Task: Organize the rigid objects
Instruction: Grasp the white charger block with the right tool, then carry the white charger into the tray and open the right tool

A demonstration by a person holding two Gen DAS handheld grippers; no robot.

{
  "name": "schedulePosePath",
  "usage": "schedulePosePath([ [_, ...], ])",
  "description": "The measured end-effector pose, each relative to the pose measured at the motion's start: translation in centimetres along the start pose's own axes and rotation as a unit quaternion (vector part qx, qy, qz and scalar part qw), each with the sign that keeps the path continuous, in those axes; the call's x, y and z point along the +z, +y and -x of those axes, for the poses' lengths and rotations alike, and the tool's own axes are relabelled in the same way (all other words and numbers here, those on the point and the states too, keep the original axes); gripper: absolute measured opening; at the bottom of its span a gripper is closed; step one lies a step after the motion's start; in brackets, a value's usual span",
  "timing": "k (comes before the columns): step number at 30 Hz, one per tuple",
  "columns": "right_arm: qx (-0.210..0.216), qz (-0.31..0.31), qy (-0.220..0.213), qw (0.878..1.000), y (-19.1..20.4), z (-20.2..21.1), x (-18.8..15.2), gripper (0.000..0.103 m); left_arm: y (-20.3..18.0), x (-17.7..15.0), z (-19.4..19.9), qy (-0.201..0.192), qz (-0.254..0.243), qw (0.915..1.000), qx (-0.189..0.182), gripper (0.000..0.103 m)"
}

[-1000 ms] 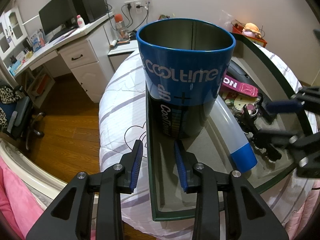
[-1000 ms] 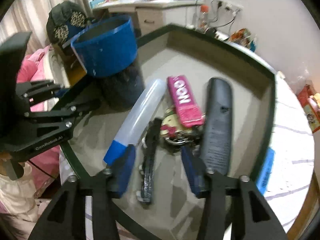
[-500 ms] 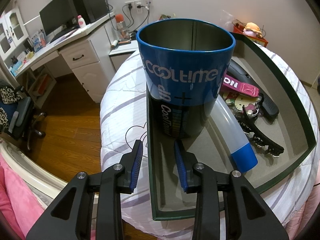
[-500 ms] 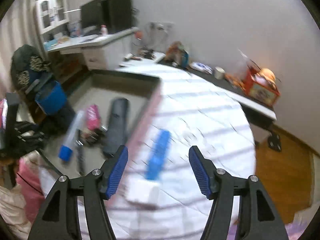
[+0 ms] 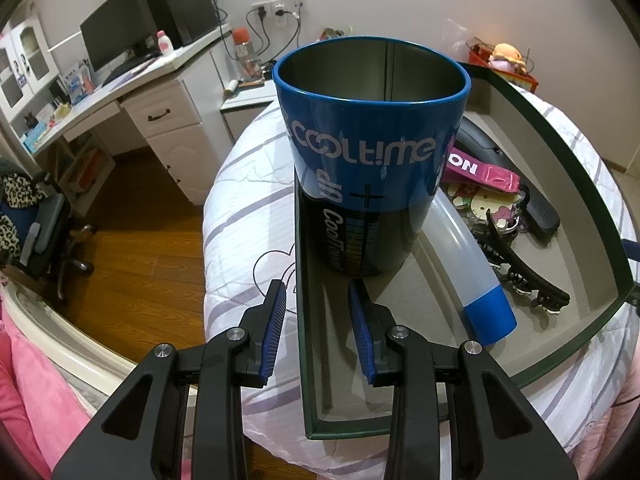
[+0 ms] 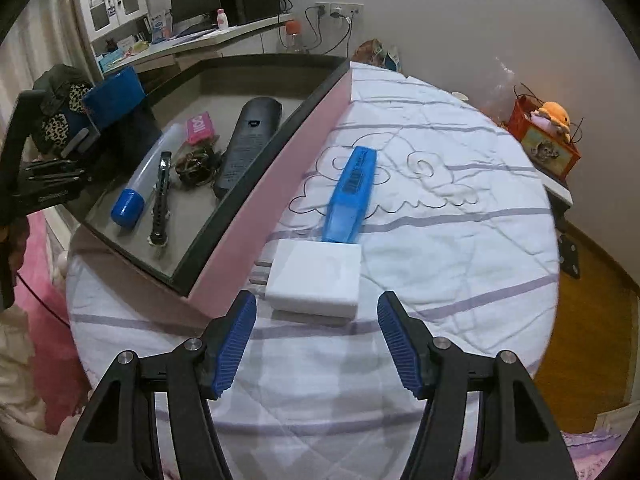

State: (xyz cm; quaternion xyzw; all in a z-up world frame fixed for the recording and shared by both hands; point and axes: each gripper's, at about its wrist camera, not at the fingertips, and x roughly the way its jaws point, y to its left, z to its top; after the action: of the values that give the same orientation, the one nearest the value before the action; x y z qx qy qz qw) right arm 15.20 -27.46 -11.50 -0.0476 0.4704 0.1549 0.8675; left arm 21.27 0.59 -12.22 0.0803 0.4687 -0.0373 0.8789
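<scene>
Bedroom with wood floor (image 5: pixel 132 264), white desk (image 5: pixel 132 92) bearing a monitor (image 5: pixel 116 32). Round table under striped white cloth (image 6: pixel 460 216); on it, a tray (image 6: pixel 280 168) holding blue cup (image 5: pixel 372 152), remote (image 6: pixel 248 148), tube (image 6: pixel 140 180). Outside the tray, blue case (image 6: pixel 354 196) touching white charger (image 6: pixel 316 278). Right gripper (image 6: pixel 316 344) spread, empty, before the charger. Left gripper (image 5: pixel 316 328) straddling tray wall, pads not touching it.

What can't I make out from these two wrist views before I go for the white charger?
- White charger, right wrist view: its far face is hidden by its own body, and it covers the near end of the blue comb-like tool.
- Blue cup, left wrist view: hides the tray floor behind it.
- Keychains, both views: overlapped and too small to count.
- Left gripper: whether its pads touch the tray wall is unclear.
</scene>
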Motion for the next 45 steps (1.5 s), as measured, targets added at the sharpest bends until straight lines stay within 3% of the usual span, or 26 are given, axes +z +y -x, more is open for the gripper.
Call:
schedulePosePath([
  [11, 0.008, -0.028, -0.025, 0.999, -1.4, -1.8, -0.2, 0.065, 0.0, 0.0, 0.0, 0.001, -0.001, 1.0000, 0.000, 0.033],
  [14, 0.008, -0.040, -0.032, 0.999, -1.7, -1.8, -0.4, 0.057, -0.2, 0.0, 0.0, 0.001, -0.002, 1.0000, 0.001, 0.033],
  [23, 0.020, -0.061, -0.051, 0.997, -2.4, -1.9, -0.5, 0.058, -0.3, 0.0, -0.2, 0.001, -0.002, 1.0000, 0.003, 0.033],
  [35, 0.003, -0.067, -0.074, 0.995, -2.3, -1.1, -1.1, 0.057, -0.2, 0.0, -0.3, 0.001, -0.001, 1.0000, 0.003, 0.034],
  [45, -0.028, -0.053, -0.093, 0.994, -1.9, 1.6, 0.8, 0.057, -0.2, -0.1, -0.3, 0.001, -0.001, 1.0000, 0.002, 0.034],
])
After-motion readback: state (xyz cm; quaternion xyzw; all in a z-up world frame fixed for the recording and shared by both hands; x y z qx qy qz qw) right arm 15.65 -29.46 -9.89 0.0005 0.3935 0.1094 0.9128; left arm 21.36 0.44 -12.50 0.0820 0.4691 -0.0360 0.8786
